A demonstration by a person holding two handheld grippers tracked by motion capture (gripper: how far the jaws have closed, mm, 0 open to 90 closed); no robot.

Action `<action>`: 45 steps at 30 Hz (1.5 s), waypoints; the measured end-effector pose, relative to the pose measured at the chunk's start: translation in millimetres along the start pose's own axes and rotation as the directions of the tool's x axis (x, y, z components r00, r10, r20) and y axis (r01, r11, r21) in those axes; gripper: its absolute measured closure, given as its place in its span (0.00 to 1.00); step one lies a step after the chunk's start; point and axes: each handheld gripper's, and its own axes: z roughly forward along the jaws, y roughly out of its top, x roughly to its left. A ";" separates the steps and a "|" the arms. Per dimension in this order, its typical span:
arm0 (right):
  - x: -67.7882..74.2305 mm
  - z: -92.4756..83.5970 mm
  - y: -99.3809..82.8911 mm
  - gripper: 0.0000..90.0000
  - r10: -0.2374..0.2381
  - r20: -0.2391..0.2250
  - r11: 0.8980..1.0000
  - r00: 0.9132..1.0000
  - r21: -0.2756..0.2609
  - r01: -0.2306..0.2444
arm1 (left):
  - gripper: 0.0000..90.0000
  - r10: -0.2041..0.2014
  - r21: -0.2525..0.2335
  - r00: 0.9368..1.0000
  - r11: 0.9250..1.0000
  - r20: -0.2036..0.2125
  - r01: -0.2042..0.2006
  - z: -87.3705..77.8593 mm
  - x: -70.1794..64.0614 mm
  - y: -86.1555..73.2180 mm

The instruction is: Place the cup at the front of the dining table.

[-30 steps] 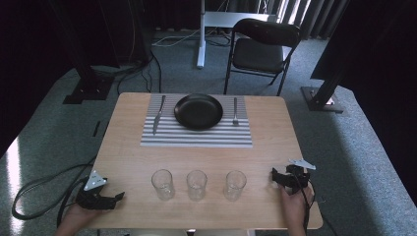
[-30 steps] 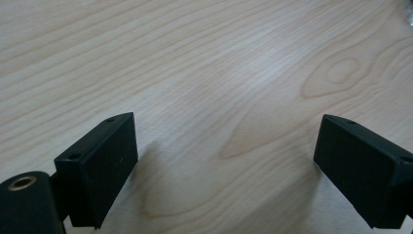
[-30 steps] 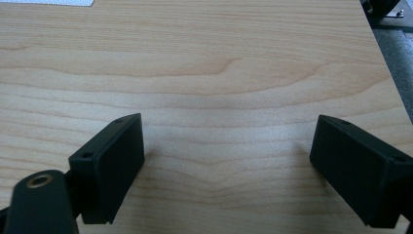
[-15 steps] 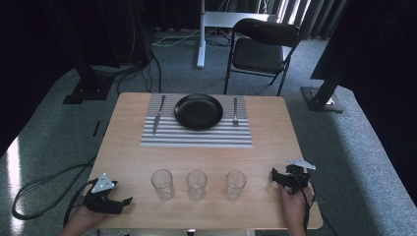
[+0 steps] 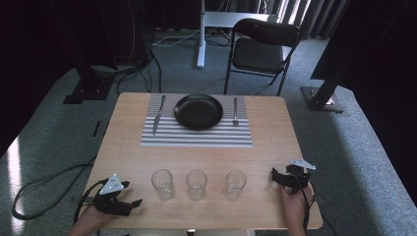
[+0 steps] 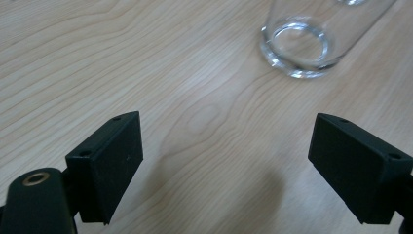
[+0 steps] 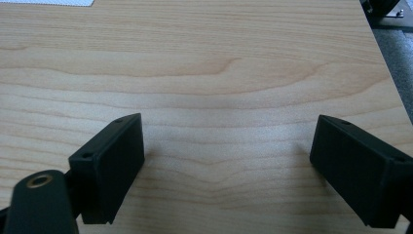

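Note:
Three clear empty glasses stand in a row near the table's front: left (image 5: 162, 184), middle (image 5: 196, 184), right (image 5: 234, 185). My left gripper (image 5: 134, 192) rests at the front left corner, open, jaws pointing at the left glass and a short way from it. In the left gripper view that glass (image 6: 302, 48) sits ahead and to the right of the open left gripper (image 6: 226, 165). My right gripper (image 5: 273, 178) is open at the front right, beside the right glass. The right gripper (image 7: 229, 170) has bare wood between its jaws.
A black plate (image 5: 198, 111) lies on a striped placemat (image 5: 196, 137) at the far side of the wooden table (image 5: 275, 142), with a knife (image 5: 158, 114) on its left and a fork (image 5: 235, 111) on its right. A folding chair (image 5: 263, 46) stands behind the table.
My left gripper has slid to the right along the front edge, closer to the left glass. The right gripper has stayed where it was.

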 end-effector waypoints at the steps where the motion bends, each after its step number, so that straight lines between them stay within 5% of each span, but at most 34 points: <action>1: 0.0 0.0 0.0 0.13 0.000 0.000 1.000 1.000 0.000 0.000 | 0.15 0.005 -0.003 1.000 1.000 0.008 -0.004 0.3 -1.9 1.5; 12: -0.2 0.0 0.0 0.13 0.002 0.002 1.000 1.000 0.000 -0.002 | 0.15 0.019 -0.073 0.997 0.997 0.081 -0.013 3.4 -13.8 17.5; 32: -0.2 -0.1 0.0 0.13 0.002 0.002 1.000 1.000 0.000 -0.002 | 0.17 0.059 -0.147 0.991 0.988 0.121 -0.041 19.2 -27.3 35.0; 45: -0.2 0.0 0.0 0.13 0.004 0.004 1.000 1.000 0.000 -0.004 | 0.17 0.102 -0.240 0.989 0.968 0.103 -0.075 27.4 -34.2 48.1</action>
